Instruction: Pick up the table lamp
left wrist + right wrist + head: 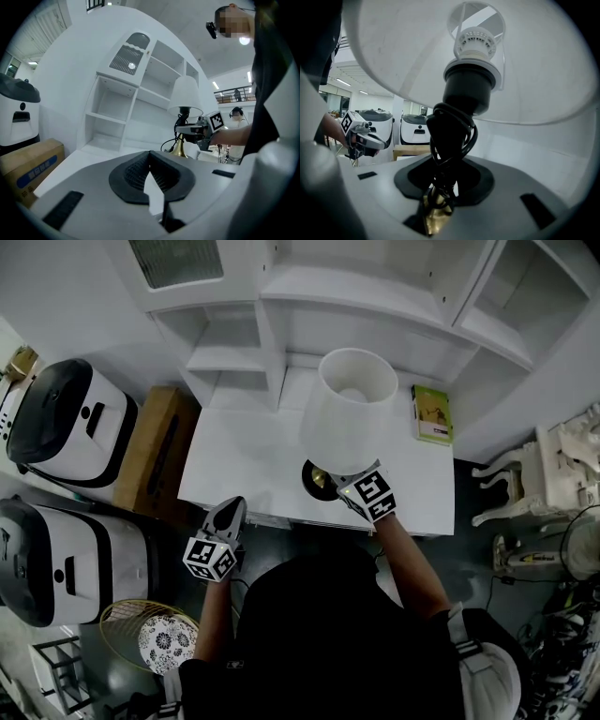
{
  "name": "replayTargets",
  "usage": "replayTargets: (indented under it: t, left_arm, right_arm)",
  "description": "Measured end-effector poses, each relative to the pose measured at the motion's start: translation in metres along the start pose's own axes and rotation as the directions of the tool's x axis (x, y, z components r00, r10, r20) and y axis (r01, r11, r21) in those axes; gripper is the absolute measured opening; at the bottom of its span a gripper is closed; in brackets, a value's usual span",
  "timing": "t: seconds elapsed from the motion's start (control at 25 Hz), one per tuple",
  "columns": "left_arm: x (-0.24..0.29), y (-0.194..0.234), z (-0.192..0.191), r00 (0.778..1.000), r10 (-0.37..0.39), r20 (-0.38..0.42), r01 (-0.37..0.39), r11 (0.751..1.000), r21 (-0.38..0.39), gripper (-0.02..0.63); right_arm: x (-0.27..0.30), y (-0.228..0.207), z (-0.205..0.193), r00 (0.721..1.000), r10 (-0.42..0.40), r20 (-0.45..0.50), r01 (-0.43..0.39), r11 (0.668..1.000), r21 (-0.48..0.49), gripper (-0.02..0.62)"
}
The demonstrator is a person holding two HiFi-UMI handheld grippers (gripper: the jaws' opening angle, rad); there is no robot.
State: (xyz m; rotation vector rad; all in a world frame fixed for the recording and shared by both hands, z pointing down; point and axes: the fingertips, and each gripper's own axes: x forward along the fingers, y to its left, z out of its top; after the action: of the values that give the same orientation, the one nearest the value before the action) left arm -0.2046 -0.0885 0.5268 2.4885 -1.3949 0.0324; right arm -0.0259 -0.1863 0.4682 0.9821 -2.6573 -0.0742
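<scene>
The table lamp has a white shade (347, 413) and a brass foot (323, 482), and it stands over the white desk (244, 465). My right gripper (349, 486) is shut on the lamp's stem just under the shade. In the right gripper view the jaws (440, 187) clamp the brass stem, with a black cord (450, 136) wound round it below the bulb socket (473, 86). A dark round shadow lies under the foot. My left gripper (230, 512) hovers at the desk's front edge, shut and holding nothing (151, 173). From there the lamp (185, 96) shows to the right.
White shelves (234, 352) rise behind the desk. A green book (432, 413) lies at its right end. A cardboard box (155, 451) and two white-and-black machines (66, 423) stand to the left. On the floor are a wire basket (155, 638) and white ornate furniture (553, 474).
</scene>
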Motion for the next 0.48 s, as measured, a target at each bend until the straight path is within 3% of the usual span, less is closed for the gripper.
replayTargets:
  t: [0.48]
  left_arm:
    - [-0.005,0.0043,-0.004,1.0,0.015,0.009,-0.015,1.0,-0.02,0.011]
  right_arm:
    - [-0.0037,0.0015,0.0099,1.0,-0.015,0.011,0.016,1.0,-0.017,0.11]
